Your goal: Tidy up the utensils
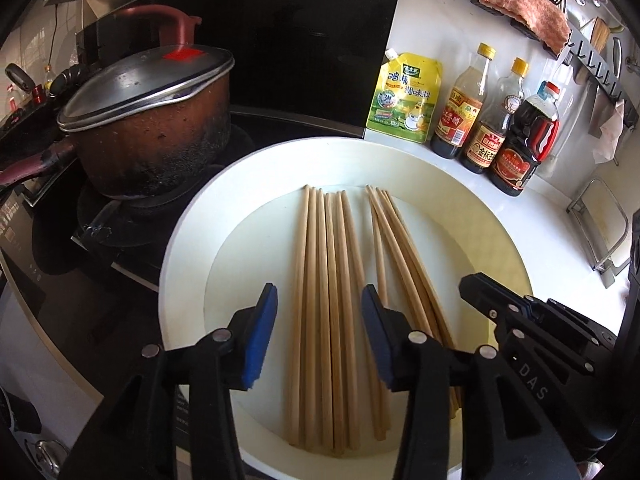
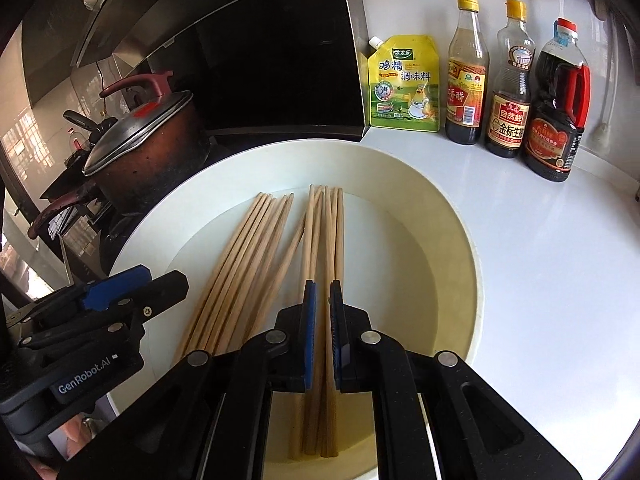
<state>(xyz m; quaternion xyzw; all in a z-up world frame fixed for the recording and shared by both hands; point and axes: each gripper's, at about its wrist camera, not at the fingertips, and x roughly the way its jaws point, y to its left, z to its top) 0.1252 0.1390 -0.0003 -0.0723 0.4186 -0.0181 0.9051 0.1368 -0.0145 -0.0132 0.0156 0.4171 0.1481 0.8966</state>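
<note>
Several wooden chopsticks lie in a wide white bowl (image 1: 184, 240) in two bundles. In the left wrist view the left bundle (image 1: 324, 280) runs between the fingers of my left gripper (image 1: 320, 336), which is open above it. The right bundle (image 1: 400, 256) lies beside it. In the right wrist view my right gripper (image 2: 323, 344) has its blue pads nearly closed around the right bundle (image 2: 326, 232); the chopsticks pass between the pads. The left bundle (image 2: 248, 256) lies to its left in the bowl (image 2: 460, 216). The left gripper (image 2: 120, 300) shows at the lower left there.
A lidded brown pot (image 1: 148, 128) sits on the black stove at left. A yellow seasoning pouch (image 1: 404, 96) and three sauce bottles (image 1: 492, 120) stand at the back on the white counter (image 2: 540, 280). A wall rack with a cloth (image 1: 524, 0) hangs at upper right.
</note>
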